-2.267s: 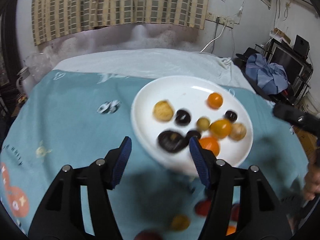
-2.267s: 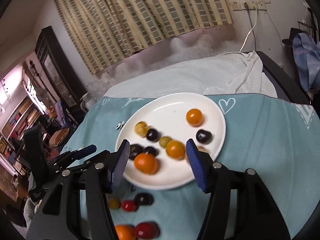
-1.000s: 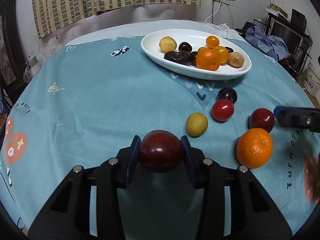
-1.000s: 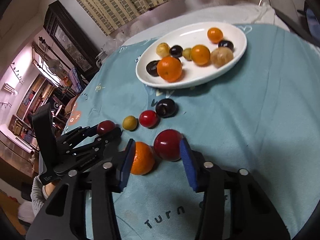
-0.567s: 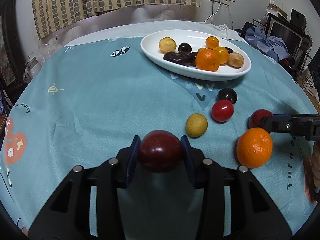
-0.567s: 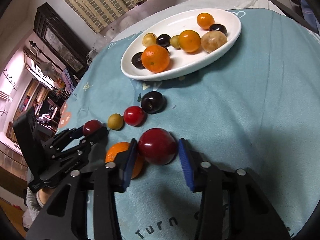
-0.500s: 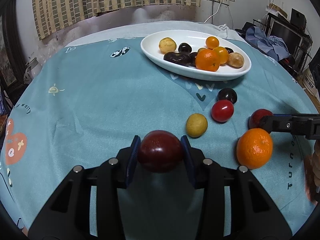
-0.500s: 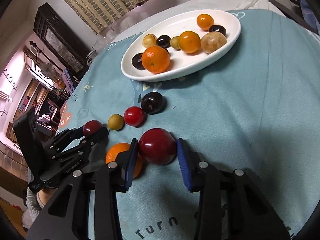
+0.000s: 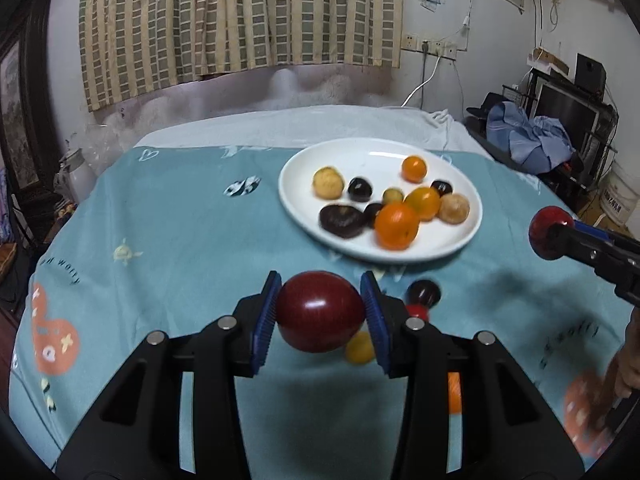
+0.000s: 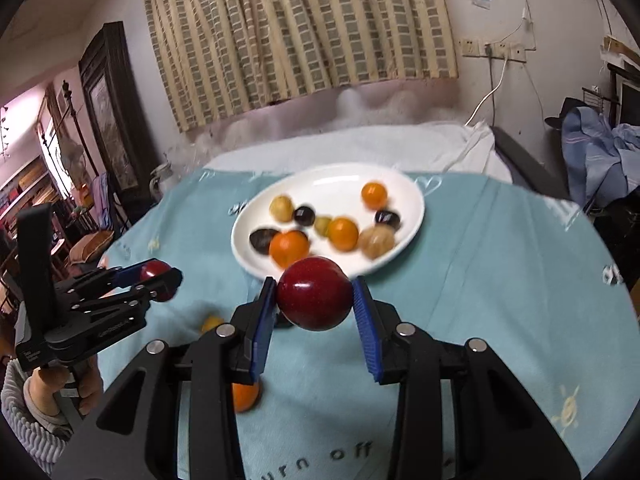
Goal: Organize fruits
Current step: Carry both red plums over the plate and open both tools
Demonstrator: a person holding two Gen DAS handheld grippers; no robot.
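Striped curtains (image 9: 240, 20) hang behind a table under a teal cloth (image 9: 180, 240). On it the white plate (image 9: 372, 160) holds ten blurred fruits: three orange, four dark, three yellowish. Nearer, loose fruits lie half hidden behind the fingers; their count is unclear. The left gripper (image 9: 320, 312) is clamped narrowly on a dark red plum (image 9: 318, 312), lifted off the cloth; the right gripper (image 10: 315, 304) likewise grips a second red plum (image 10: 314, 298).
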